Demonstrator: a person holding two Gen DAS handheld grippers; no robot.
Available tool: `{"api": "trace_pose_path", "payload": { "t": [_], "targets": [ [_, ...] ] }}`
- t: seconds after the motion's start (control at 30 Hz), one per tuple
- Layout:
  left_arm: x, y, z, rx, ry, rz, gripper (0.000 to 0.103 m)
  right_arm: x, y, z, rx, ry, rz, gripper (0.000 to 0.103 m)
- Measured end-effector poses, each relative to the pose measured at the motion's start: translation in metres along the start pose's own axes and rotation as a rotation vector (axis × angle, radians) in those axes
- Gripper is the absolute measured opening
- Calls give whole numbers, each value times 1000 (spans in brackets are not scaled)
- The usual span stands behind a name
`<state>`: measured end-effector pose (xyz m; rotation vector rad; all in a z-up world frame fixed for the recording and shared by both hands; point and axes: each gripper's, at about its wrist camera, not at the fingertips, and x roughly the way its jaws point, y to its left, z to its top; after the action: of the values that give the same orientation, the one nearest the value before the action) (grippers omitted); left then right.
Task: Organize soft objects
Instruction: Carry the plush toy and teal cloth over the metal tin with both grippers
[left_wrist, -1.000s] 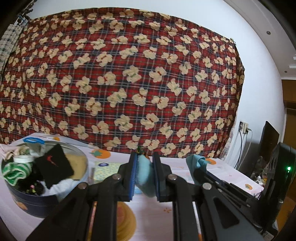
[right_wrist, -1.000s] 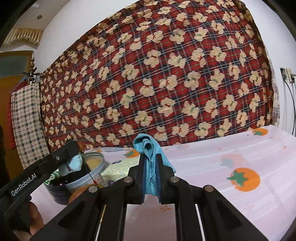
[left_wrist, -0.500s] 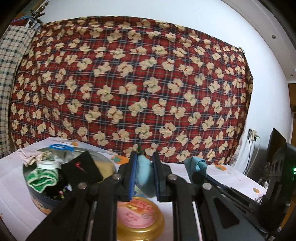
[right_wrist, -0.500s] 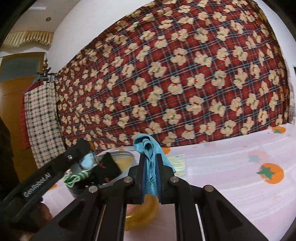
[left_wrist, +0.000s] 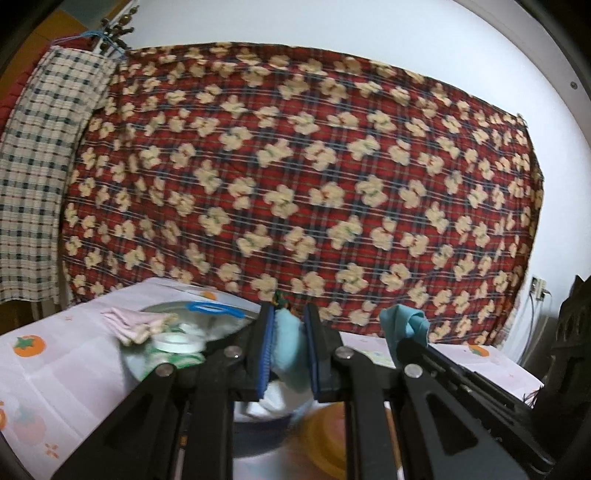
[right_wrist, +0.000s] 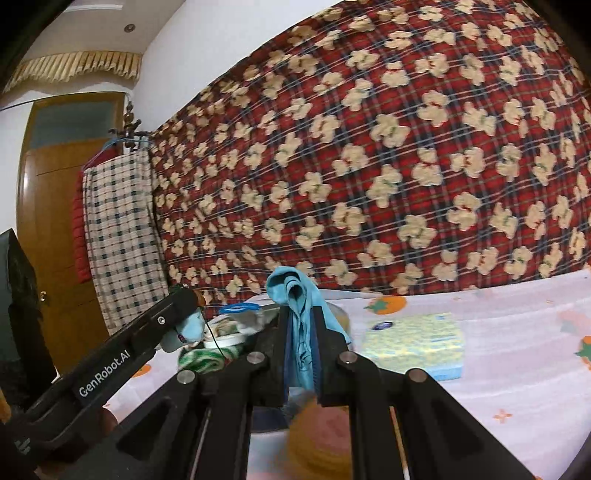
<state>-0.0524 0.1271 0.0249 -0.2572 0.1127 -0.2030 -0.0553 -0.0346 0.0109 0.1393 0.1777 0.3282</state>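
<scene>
My left gripper (left_wrist: 289, 320) is shut on a pale blue soft piece (left_wrist: 290, 347), held over the round tin (left_wrist: 155, 365). The tin holds a pink cloth (left_wrist: 131, 321), a white roll (left_wrist: 179, 341), a blue loop (left_wrist: 214, 308) and a green striped knit (right_wrist: 201, 360). My right gripper (right_wrist: 300, 317) is shut on a bunched light blue cloth (right_wrist: 295, 295), just right of the left gripper (right_wrist: 192, 317) and close to the tin. In the left wrist view that cloth (left_wrist: 404, 325) sticks up from the right gripper's tips.
A round yellow lid (right_wrist: 321, 435) lies on the table right below both grippers. A yellow and blue tissue pack (right_wrist: 413, 339) rests to the right on the pink fruit-print tablecloth (right_wrist: 498, 369). A red plaid blanket (left_wrist: 295, 177) hangs behind; a checked cloth (left_wrist: 37, 166) hangs left.
Both grippers have swung left across the table with their pieces still held. The tin has come closer and now lies partly under the left gripper; the yellow lid slid below.
</scene>
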Motion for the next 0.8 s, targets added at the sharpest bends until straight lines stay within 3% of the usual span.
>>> {"api": "trace_pose_path", "payload": {
  "t": [0.4, 0.8],
  "targets": [
    [2, 46, 17, 8, -25, 98, 14, 50, 42, 6, 20, 19, 70, 11],
    [37, 65, 24, 68, 22, 164, 14, 96, 43, 9, 38, 37, 21, 11]
  ]
}}
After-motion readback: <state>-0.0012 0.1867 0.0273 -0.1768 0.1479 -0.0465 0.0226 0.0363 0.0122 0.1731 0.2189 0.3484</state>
